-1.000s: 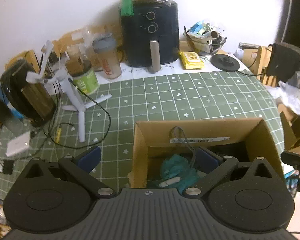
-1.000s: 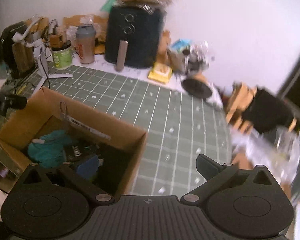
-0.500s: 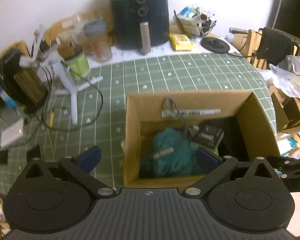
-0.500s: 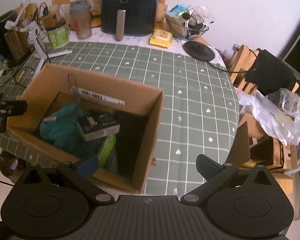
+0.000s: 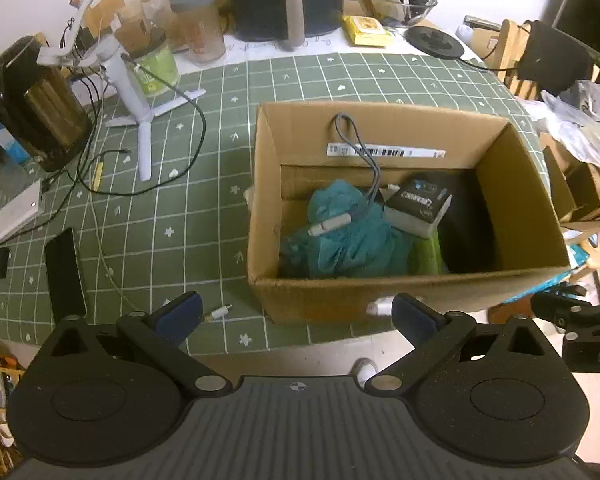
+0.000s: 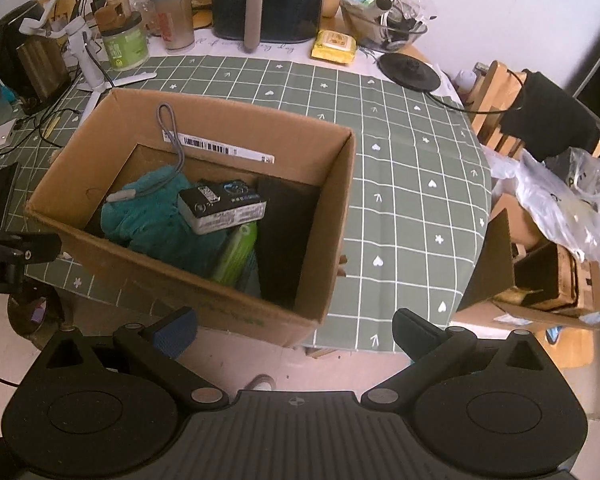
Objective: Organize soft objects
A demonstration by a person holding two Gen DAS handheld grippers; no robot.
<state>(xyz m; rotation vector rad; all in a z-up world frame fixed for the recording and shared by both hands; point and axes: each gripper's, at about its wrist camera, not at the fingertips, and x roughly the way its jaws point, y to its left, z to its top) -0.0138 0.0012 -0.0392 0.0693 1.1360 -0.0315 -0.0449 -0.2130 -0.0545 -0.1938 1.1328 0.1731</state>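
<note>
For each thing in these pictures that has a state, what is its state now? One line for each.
left tongs: open, empty, short of the box.
right tongs: open, empty.
cardboard box: open at the top, partly filled.
teal cloth: crumpled, inside the box.
grey cable: draped over the box's far wall onto the cloth.
small dark carton: shut, resting tilted on the cloth.
shaker bottle: upright, lid on.

Both wrist views overlook one cardboard box (image 5: 400, 300) (image 6: 204, 280).

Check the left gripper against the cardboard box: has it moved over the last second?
Yes. The left gripper has pulled back and up from the cardboard box: its fingertips, earlier over the box's inside, now sit short of the near wall, jaws open.
</note>
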